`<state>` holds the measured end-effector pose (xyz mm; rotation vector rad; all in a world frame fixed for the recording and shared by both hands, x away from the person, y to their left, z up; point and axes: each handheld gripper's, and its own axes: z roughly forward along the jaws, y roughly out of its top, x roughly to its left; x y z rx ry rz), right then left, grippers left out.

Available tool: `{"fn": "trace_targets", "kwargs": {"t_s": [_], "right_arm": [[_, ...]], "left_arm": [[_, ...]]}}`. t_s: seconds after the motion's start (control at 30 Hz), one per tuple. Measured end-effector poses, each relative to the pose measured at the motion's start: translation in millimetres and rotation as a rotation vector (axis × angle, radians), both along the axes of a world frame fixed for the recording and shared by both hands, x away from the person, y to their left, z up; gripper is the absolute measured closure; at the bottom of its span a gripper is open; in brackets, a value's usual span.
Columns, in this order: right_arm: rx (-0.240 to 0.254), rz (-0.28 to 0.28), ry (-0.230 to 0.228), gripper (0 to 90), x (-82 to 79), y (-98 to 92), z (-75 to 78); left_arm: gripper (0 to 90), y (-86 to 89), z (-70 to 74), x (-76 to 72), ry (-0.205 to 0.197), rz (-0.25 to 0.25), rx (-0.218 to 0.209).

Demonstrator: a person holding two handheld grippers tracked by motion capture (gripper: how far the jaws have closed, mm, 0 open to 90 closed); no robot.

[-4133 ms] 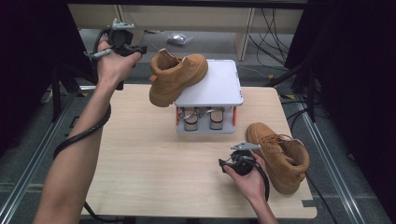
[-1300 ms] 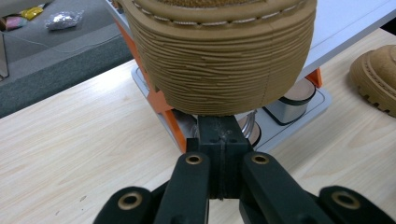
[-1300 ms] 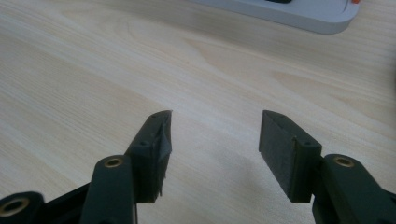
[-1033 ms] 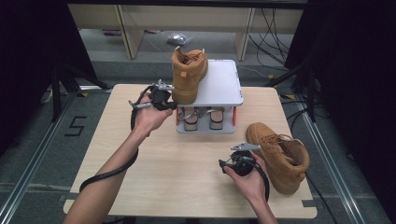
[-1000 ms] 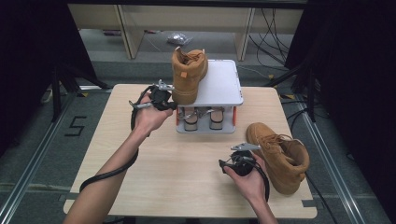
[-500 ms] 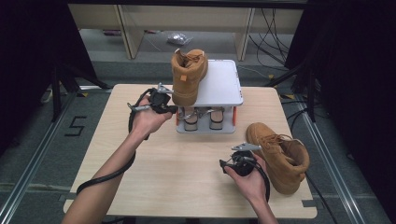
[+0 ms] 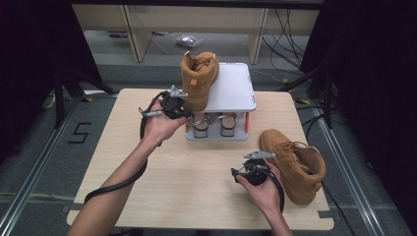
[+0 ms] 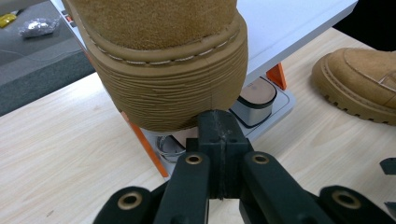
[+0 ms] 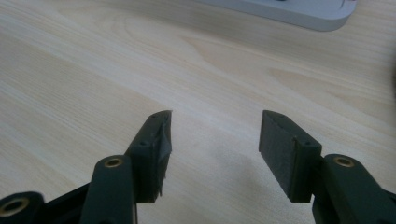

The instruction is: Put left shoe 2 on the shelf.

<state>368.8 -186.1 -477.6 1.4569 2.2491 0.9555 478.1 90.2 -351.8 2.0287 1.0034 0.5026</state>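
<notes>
Tan suede lace-up boot [image 7: 198, 78] upright on white platform [image 7: 231, 91], toe toward left tongs [image 7: 183, 109], pressed shut, empty; right tongs [image 9: 214, 142] gaping, empty, over pale wooden worktop [image 7: 196, 182].

We seem to be in a lab or test room set up for recording. The pale wooden surface [image 7: 147, 187] stands on a grey carpeted floor [image 7: 44, 162] with metal rails [image 7: 24, 196] along both sides and a "5" marked in tape [image 7: 78, 133] (a station number, perhaps). Black curtains [image 7: 29, 54] close off the sides, loose cables [image 7: 290, 29] hang behind, and plain wooden shelving [image 7: 133, 24] lines the back wall.
</notes>
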Motion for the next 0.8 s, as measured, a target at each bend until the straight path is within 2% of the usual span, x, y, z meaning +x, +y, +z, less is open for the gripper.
{"fn": "trace_targets", "kwargs": {"t_s": [0.07,0.1,0.17,0.2,0.27,0.37,0.4,0.6,0.67,0.7,0.8], "right_arm": [[0.002,0.005,0.006,44.6,-0.1,0.5,-0.3],[0.005,0.004,0.007,44.6,-0.2,0.8,-0.1],[-0.005,0.000,0.001,44.6,-0.6,0.5,0.5],[-0.002,0.001,0.002,44.6,-0.4,0.4,0.5],[0.008,-0.005,0.010,44.6,-1.0,1.0,0.6],[-0.003,0.002,0.002,44.7,-0.4,-0.2,0.4],[0.004,-0.003,0.006,44.6,-0.8,0.3,0.3],[0.002,-0.007,-0.001,44.6,-0.8,-2.0,1.3],[0.005,-0.007,0.002,44.7,-0.9,-2.0,1.5],[0.004,-0.007,0.002,44.6,-0.8,-2.0,1.8],[0.003,-0.006,0.002,44.7,-1.0,-2.0,1.8]], "left_arm": [[90.0,-2.0,-0.2,0.5,-0.002,-0.002,0.000],[90.0,-1.8,0.5,1.2,0.002,-0.018,0.016],[90.0,-6.2,0.0,2.3,0.000,-0.012,-0.002],[90.0,-6.9,0.4,2.7,0.004,-0.020,0.010],[90.0,-10.4,-0.3,3.6,0.002,-0.014,-0.003],[90.0,-13.2,0.5,5.2,0.003,-0.028,0.018],[90.0,-15.6,-0.5,5.4,0.002,-0.015,-0.004],[90.0,-19.7,-1.0,7.8,0.001,-0.017,-0.004],[90.0,-19.1,-0.3,8.7,0.004,-0.021,0.013],[90.0,-20.4,-1.2,9.1,-0.001,-0.011,-0.001],[90.0,-21.2,-1.5,9.8,-0.001,-0.007,-0.003]]}}
